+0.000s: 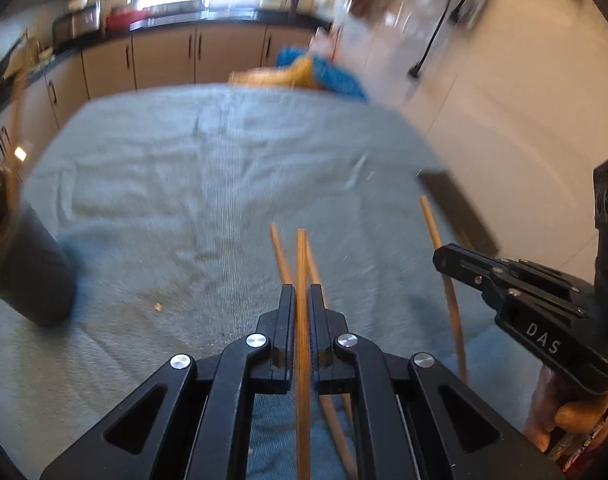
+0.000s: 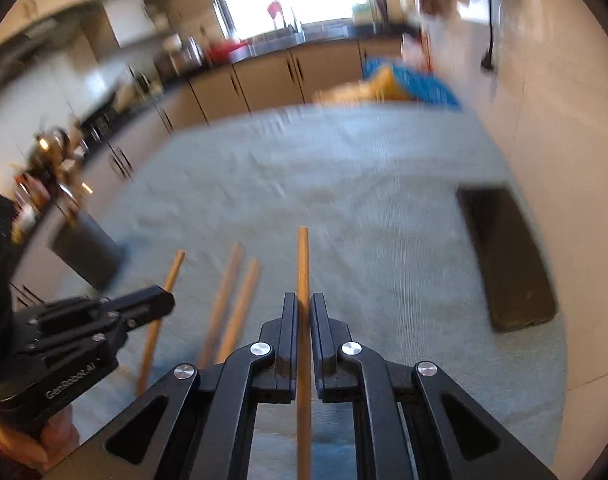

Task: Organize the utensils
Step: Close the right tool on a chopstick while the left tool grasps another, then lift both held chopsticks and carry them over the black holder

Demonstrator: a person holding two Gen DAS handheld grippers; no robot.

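Frankly, you had each claw, left gripper and right gripper, pinched on one thin wooden stick above the grey cloth-covered table; such thin grips could have pivoted, missing the dark cylindrical holder.

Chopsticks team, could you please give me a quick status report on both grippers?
Left gripper shut on one chopstick. Right gripper shut on another chopstick. Two loose chopsticks on the cloth; dark cup at left, path open.
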